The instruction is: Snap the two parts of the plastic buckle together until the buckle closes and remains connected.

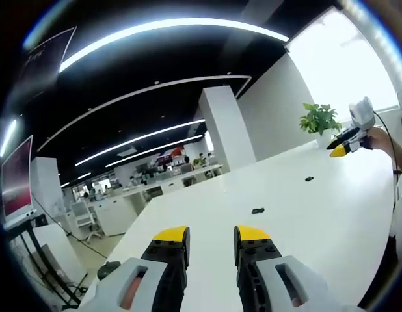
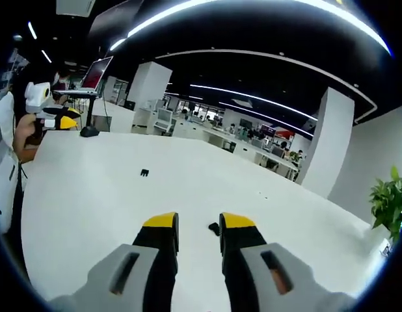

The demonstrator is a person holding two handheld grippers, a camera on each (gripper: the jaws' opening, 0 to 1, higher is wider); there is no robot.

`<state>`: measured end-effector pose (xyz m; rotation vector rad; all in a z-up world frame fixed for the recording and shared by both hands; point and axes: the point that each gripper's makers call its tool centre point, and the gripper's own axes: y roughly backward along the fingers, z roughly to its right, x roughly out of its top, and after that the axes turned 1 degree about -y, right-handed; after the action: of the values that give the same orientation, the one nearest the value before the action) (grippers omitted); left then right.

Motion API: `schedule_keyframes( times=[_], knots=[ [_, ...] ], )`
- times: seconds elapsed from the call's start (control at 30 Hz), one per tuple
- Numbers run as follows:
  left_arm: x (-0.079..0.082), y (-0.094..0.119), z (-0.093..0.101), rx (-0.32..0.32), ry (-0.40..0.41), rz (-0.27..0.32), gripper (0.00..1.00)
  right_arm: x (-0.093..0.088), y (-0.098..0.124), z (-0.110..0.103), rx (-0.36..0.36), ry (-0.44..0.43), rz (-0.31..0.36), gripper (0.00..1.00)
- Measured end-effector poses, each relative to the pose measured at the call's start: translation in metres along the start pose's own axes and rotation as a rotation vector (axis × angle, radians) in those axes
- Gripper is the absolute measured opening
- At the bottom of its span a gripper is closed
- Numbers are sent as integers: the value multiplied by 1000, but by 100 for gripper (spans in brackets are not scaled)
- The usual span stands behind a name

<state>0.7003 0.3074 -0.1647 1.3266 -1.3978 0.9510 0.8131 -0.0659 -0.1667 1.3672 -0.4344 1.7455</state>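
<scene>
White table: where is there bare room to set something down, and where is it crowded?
The long white table is bare almost everywhere: wide patches lie between the two small black plastic buckle parts and toward the potted green plant. Nowhere crowded; the tightest spot is the buckle part beside the right tool.

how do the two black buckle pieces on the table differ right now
In the left gripper view, the nearer buckle piece lies just beyond the left gripper, while the farther buckle piece sits well up the white table, closer to the right gripper. The nearer piece looks larger and wider; the farther looks like a smaller speck, though distance may explain that. Both are black, lie apart on the table, and are ungripped.
</scene>
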Motion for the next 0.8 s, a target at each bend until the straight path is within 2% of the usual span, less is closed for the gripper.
schedule_keyframes(
  times=[0.43,0.63,0.8],
  knots=[
    [7,-3,2,-30,9,14,27,-3,-13,8,17,5,16,25],
    [9,-2,0,-22,8,23,27,-4,-18,10,38,-7,33,24],
    [8,-4,3,-30,7,20,27,-11,-26,14,48,-20,11,23]
  ],
)
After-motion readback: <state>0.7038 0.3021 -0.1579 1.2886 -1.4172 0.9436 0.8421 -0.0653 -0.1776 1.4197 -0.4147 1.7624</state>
